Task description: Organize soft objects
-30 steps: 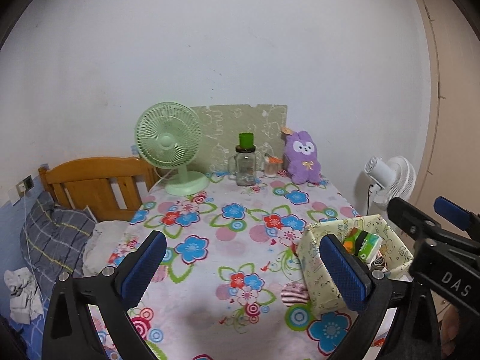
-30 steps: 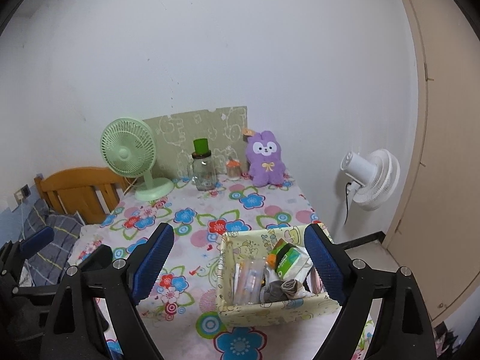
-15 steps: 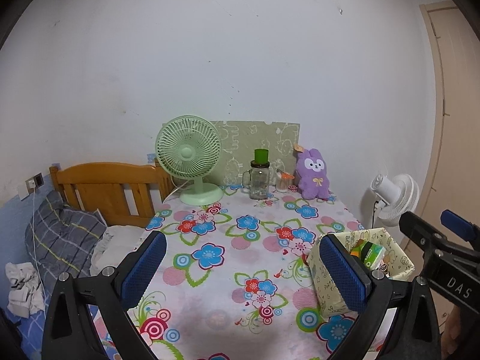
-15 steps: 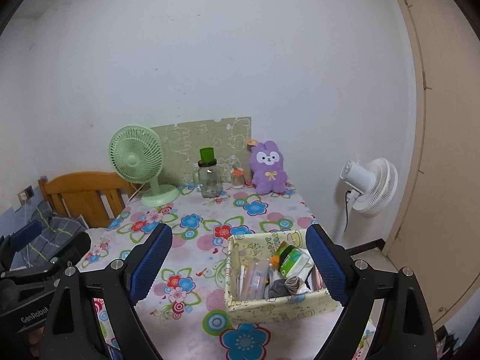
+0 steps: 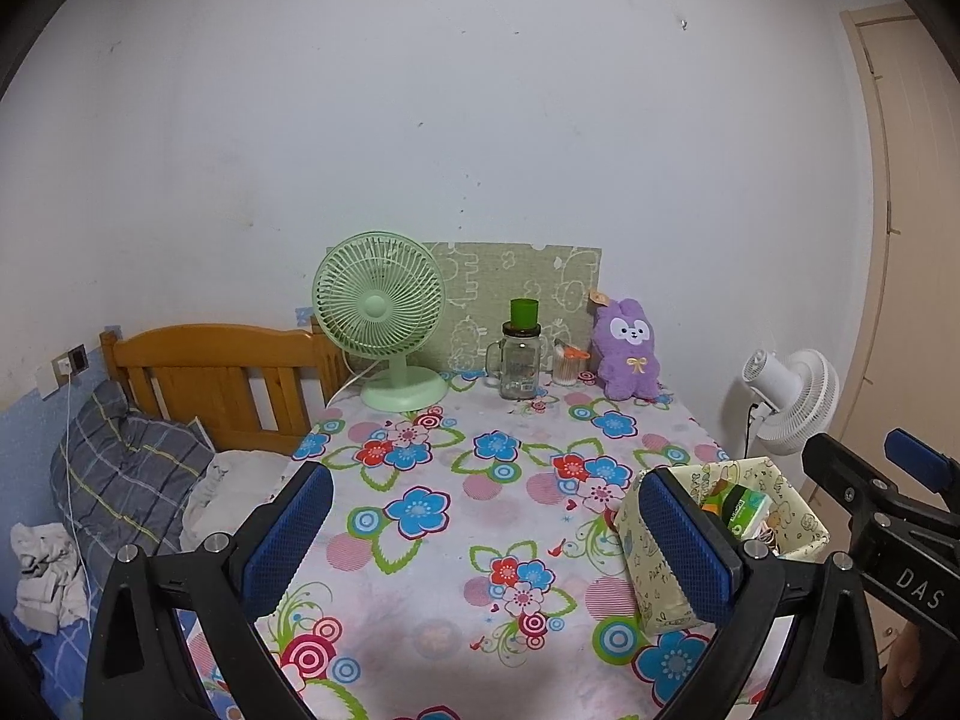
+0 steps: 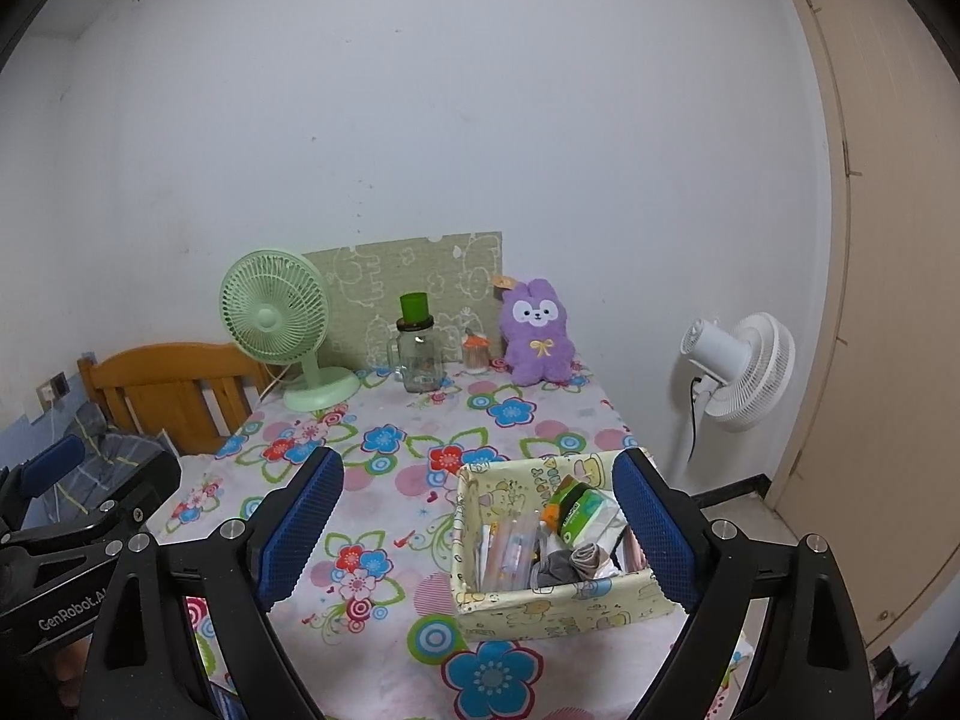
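A purple plush rabbit sits upright at the back of the flowered table, against the wall. A pale yellow fabric box stands at the table's near right corner, holding a green tissue pack, rolled grey socks and pens. My left gripper hovers open above the near table, empty. My right gripper is open too, its right finger beside the box.
A green desk fan, a glass mug jar with a green lid and a small jar line the back. A wooden bed headboard with a plaid pillow is left; a white floor fan and door are right.
Both grippers have pulled back and risen from the table, so the fan, plush and box look smaller and farther. Nothing was grasped.
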The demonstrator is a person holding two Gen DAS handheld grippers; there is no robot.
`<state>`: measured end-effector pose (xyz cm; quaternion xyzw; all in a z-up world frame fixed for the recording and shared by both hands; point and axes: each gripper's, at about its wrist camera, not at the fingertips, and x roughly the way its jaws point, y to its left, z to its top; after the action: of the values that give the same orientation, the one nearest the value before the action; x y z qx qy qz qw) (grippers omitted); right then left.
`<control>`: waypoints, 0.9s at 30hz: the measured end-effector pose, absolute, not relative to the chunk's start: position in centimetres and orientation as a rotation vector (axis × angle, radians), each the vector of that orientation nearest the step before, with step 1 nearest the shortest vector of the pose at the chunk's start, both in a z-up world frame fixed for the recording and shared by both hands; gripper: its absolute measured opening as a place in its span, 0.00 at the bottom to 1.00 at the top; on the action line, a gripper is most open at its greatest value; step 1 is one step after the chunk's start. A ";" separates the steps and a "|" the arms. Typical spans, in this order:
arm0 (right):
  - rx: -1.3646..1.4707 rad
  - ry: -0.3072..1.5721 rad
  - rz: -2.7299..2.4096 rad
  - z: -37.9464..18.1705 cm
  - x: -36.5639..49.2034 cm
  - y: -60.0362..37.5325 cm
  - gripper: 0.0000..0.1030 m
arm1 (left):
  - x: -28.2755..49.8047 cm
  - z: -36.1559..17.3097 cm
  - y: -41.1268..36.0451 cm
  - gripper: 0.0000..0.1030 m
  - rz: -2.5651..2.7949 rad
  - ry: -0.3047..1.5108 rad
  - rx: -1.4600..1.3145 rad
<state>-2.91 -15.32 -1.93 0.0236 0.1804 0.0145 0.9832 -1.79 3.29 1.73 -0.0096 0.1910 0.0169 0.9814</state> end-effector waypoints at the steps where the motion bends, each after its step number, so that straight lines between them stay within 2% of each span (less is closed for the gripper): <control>1: 0.048 0.363 0.030 -1.9 -2.9 -15.3 0.90 | -1.8 1.7 3.3 1.00 0.033 0.384 -0.019; 27: 0.065 0.376 0.015 -2.2 -2.4 -15.7 0.91 | -1.1 1.0 2.7 1.00 0.028 0.396 -0.014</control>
<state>-2.42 -15.68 -2.23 0.0322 0.1870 0.0074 0.9818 -1.06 2.68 1.02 -0.0070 0.1968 0.0141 0.9803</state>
